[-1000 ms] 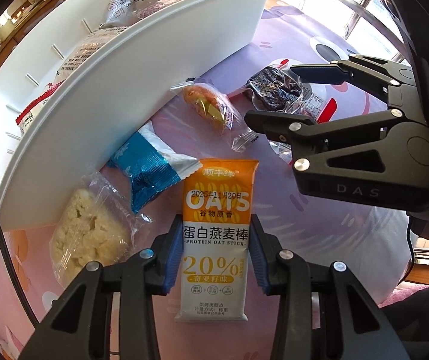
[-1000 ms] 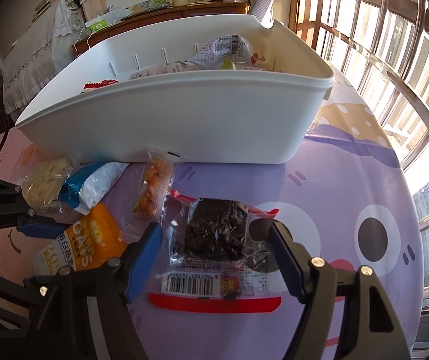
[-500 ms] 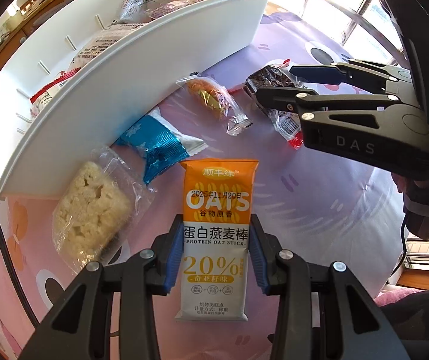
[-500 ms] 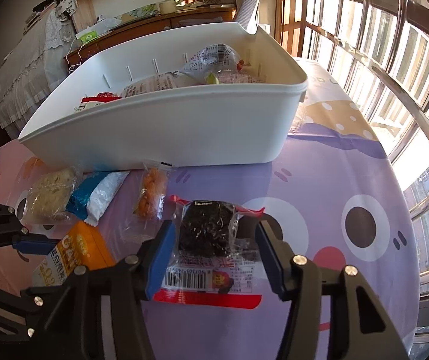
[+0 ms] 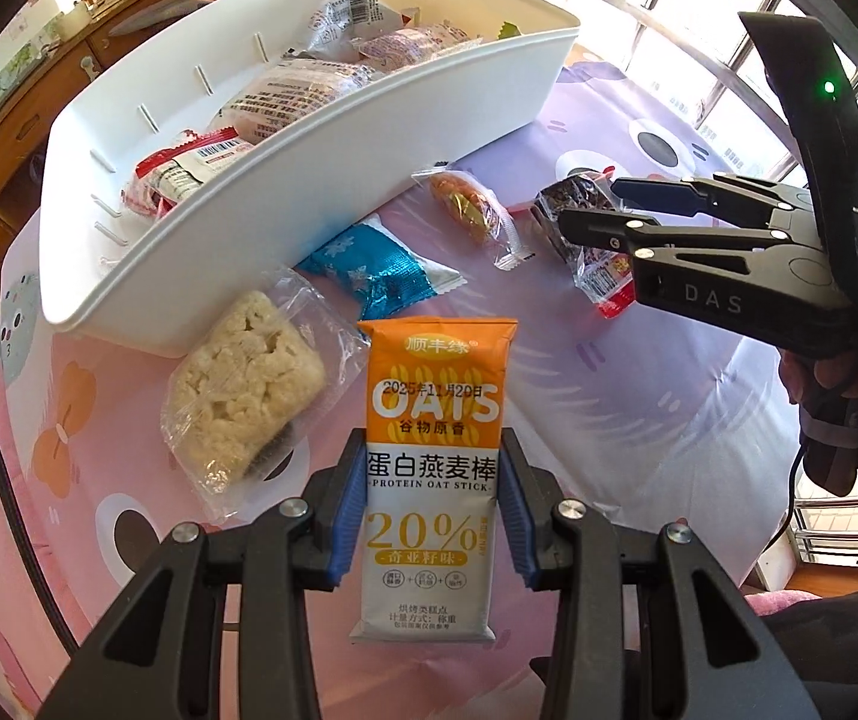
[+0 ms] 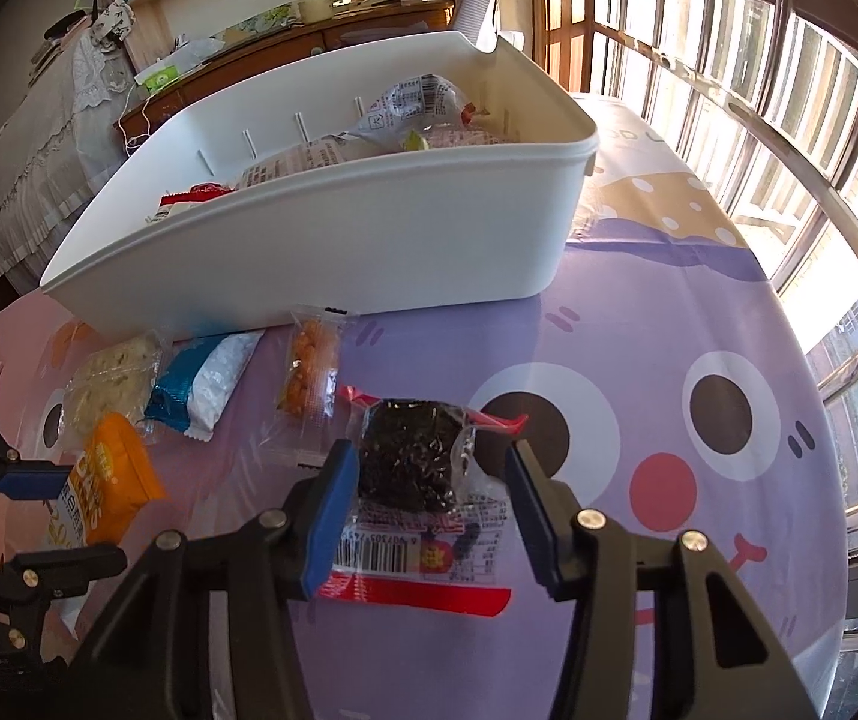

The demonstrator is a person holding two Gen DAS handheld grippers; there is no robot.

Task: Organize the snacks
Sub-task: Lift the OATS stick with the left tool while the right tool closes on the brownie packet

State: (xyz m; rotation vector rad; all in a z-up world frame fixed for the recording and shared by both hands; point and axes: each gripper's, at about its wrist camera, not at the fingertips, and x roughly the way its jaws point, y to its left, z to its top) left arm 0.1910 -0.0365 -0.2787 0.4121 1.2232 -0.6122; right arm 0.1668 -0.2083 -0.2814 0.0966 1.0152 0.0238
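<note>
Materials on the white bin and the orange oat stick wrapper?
White bin: looks like moulded plastic with a smooth satin finish; one-piece rounded rim, ribs inside. Orange oat stick wrapper: likely printed plastic film, fairly matte; flat crimped end seals, no strong glare. Exact film type unclear.

My left gripper [image 5: 432, 516] is black with blue pads and silver screws; my right gripper [image 5: 639, 210], at two o'clock, reads "DAS".
</note>
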